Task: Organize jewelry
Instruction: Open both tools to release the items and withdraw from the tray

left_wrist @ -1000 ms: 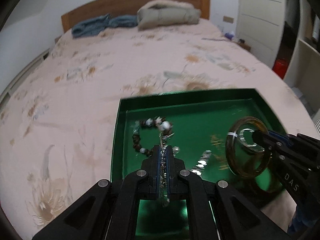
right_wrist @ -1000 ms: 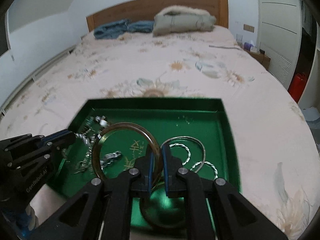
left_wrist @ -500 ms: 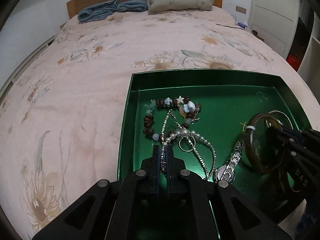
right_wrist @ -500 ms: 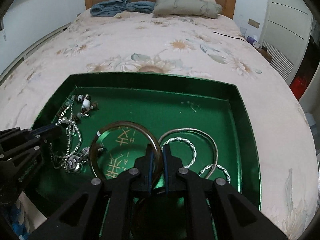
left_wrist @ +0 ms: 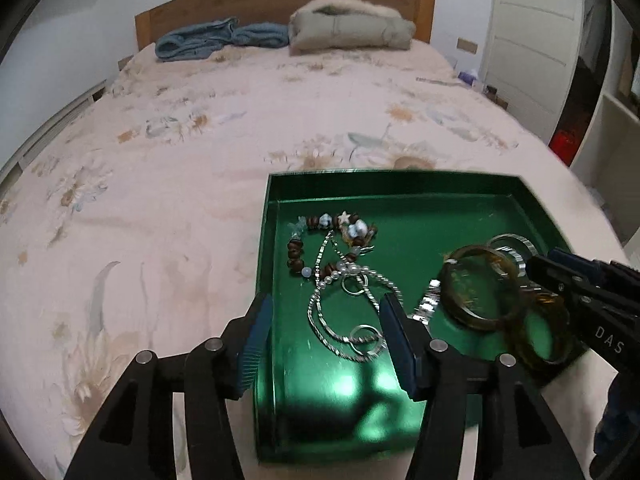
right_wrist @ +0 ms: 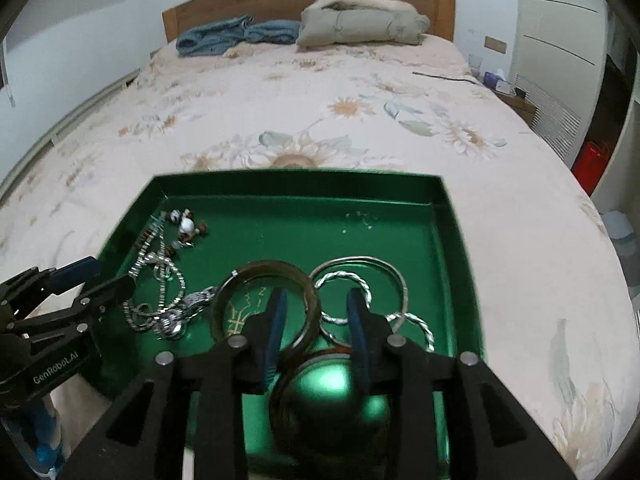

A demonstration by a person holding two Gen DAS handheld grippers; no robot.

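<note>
Let go of the chain [left_wrist: 340,320] and brown bangle [right_wrist: 264,304]; both grippers' jaws opening, nothing pinched. Read "GenRobot.AI", "DAS".

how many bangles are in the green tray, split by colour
amber bangles: 2 (upper amber bangle, lower amber bangle)
silver bangles: 3 (plain silver bangle, twisted silver bangle, second twisted silver bangle)
total: 5

A floral-sheeted bed [right_wrist: 320,120] carries a green tray [right_wrist: 300,186], blue clothing [right_wrist: 224,38] and a folded grey jacket [right_wrist: 360,20].
</note>
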